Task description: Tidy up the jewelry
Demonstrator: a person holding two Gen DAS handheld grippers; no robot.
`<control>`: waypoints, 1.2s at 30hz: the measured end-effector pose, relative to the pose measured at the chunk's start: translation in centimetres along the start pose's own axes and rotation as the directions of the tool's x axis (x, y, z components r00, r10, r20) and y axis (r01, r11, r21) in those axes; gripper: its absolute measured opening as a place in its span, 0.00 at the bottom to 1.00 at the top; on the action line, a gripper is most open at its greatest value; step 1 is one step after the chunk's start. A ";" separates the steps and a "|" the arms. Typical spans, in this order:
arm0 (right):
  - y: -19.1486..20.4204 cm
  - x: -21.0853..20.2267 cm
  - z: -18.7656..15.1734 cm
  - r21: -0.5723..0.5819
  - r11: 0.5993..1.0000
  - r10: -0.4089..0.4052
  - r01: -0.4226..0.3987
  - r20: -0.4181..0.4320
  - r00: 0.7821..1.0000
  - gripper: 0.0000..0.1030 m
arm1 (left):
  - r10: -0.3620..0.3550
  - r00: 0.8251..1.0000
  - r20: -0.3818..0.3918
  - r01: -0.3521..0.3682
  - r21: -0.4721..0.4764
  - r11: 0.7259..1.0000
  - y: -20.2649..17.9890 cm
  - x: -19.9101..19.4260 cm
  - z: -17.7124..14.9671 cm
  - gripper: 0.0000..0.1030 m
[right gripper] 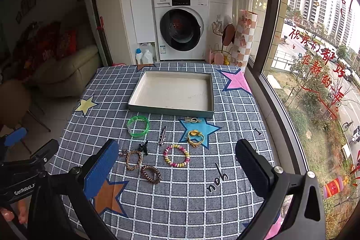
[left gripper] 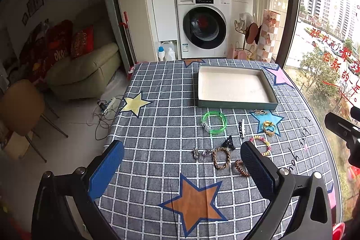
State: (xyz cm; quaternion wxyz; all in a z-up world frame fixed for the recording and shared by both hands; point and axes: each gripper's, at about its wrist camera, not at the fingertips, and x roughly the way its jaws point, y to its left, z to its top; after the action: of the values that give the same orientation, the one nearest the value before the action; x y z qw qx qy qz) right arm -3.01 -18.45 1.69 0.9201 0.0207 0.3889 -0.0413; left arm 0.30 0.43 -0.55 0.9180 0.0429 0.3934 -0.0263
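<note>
Your left tongs (left gripper: 182,169) and right tongs (right gripper: 177,163) both gape wide, nothing between the pads, hovering over the near part of the table (right gripper: 202,206). In the left view the right pad (left gripper: 256,169) covers part of the brown coil hair tie (left gripper: 241,168) and the edge of the pink-yellow bead bracelet (left gripper: 262,144). In the right view the blue pad (right gripper: 101,170) hides most of the silver heart charm (right gripper: 123,152). The small dark clip (right gripper: 144,147) is too tiny to read. The tray (right gripper: 209,91) sits at the far middle, long axis across the table. The silver hair clip (right gripper: 163,135) lies lengthwise toward the tray. The green bangle (right gripper: 138,125), braided bracelet (right gripper: 133,159) and yellow hair tie (right gripper: 195,137) lie flat in front of the tray, none inside.
</note>
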 end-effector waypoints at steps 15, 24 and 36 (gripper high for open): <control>0.5 0.0 0.1 -0.012 1.000 0.010 -0.010 -0.007 1.000 1.00 | 0.001 1.000 -0.001 -0.001 -0.002 1.000 0.1 0.1 -0.1 1.00; 0.5 0.0 0.1 -0.010 1.000 0.010 -0.010 -0.009 1.000 1.00 | -0.001 1.000 -0.004 0.001 -0.001 1.000 0.2 0.2 -0.2 1.00; 0.5 0.1 0.0 -0.011 1.000 0.010 -0.010 -0.011 1.000 1.00 | -0.004 1.000 -0.011 0.004 0.000 1.000 0.2 0.5 -0.3 1.00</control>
State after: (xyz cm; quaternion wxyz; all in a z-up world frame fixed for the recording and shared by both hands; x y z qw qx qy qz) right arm -2.87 -17.94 1.64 0.9182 0.0176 0.3941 -0.0346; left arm 0.49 0.62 -1.13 0.9158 0.0423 0.3984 -0.0280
